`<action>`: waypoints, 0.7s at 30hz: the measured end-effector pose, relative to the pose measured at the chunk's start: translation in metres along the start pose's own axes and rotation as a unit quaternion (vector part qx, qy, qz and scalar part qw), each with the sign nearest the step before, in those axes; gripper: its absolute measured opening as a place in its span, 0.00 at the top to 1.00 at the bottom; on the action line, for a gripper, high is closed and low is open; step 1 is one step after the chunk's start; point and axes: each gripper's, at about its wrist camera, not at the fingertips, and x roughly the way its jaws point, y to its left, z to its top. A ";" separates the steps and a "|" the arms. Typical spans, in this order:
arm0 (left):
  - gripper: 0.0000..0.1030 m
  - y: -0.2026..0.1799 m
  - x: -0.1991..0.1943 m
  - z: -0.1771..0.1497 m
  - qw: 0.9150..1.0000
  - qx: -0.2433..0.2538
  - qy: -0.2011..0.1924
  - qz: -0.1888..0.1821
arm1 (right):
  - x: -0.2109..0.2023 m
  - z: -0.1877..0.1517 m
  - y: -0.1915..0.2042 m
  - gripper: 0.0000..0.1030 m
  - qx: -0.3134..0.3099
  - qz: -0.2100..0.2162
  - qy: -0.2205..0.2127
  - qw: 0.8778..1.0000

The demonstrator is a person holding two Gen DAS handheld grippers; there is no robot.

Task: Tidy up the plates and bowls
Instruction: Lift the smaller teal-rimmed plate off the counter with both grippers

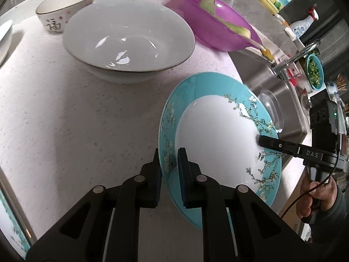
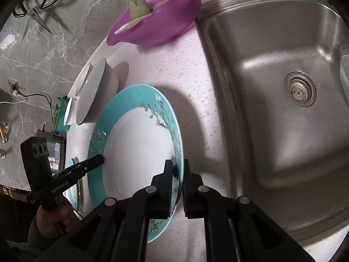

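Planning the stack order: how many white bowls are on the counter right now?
2. A large white bowl sits mid-counter, beyond the teal plate both grippers hold. A small white bowl stands just behind it. A white rim at the far left edge may be another.

left gripper [image 1: 169, 170]: jaws clamp teal plate [image 1: 218, 139] rim | right gripper [image 1: 261, 140]: opposite rim
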 end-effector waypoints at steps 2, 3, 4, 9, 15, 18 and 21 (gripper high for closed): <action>0.89 0.002 -0.010 -0.002 1.000 -0.003 -0.005 -0.004 | -0.003 -0.002 0.007 0.90 0.002 0.000 -0.001 1.000; 0.89 0.003 -0.016 -0.004 1.000 -0.003 -0.009 -0.004 | -0.005 -0.002 0.011 0.90 0.001 0.000 -0.002 1.000; 0.89 0.005 -0.021 -0.005 1.000 -0.004 -0.013 -0.004 | -0.007 -0.003 0.017 0.90 -0.003 0.000 -0.004 1.000; 0.89 0.018 -0.049 -0.013 0.999 -0.008 -0.034 0.002 | -0.010 -0.010 0.043 0.90 -0.019 0.007 -0.008 1.000; 0.89 0.042 -0.093 -0.024 0.998 -0.020 -0.059 0.004 | -0.007 -0.022 0.079 0.90 -0.042 0.014 -0.009 0.999; 0.89 0.055 -0.118 -0.030 0.997 -0.025 -0.075 0.009 | -0.006 -0.027 0.099 0.90 -0.055 0.019 -0.008 0.998; 0.89 0.072 -0.144 -0.037 0.995 -0.037 -0.090 0.015 | -0.002 -0.028 0.122 0.90 -0.071 0.029 -0.006 0.997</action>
